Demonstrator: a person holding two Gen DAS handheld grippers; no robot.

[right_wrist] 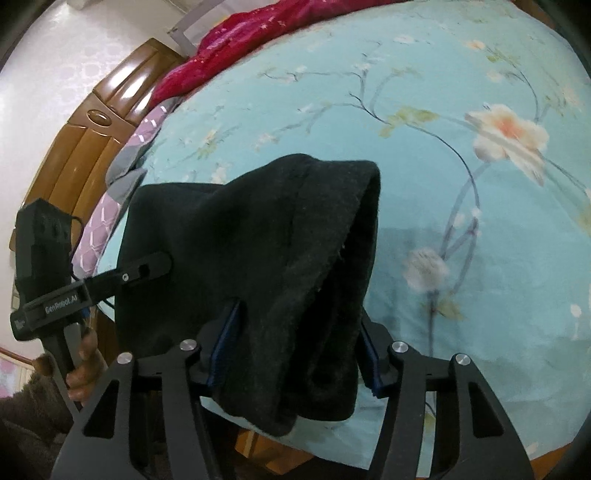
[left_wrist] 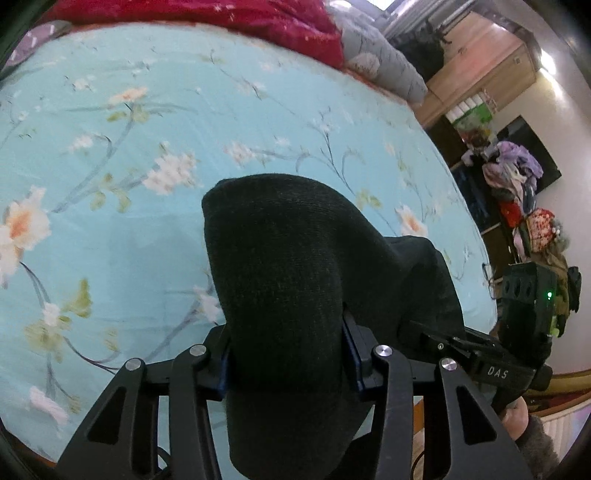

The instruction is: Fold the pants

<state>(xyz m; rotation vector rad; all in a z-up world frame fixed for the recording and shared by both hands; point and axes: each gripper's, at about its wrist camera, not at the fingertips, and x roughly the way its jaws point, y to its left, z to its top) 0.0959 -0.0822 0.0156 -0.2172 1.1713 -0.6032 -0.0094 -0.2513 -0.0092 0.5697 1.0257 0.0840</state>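
Note:
The black knit pants (left_wrist: 284,266) are bunched between the jaws of my left gripper (left_wrist: 286,350), which is shut on them above the bed. My right gripper (right_wrist: 295,354) is shut on another part of the same black pants (right_wrist: 280,258), held over the bed's near edge. The cloth drapes over and hides the fingertips in both views. The right gripper (left_wrist: 461,343) also shows at the right of the left wrist view, reaching into the cloth. The left gripper (right_wrist: 147,267) shows at the left of the right wrist view, its fingers on the cloth.
The bed has a light blue floral sheet (left_wrist: 147,147). A red blanket (left_wrist: 221,18) and a grey quilt (left_wrist: 380,59) lie at its far end. A wooden headboard (right_wrist: 92,122) stands at the left. A pile of clothes (left_wrist: 517,184) sits by the wall.

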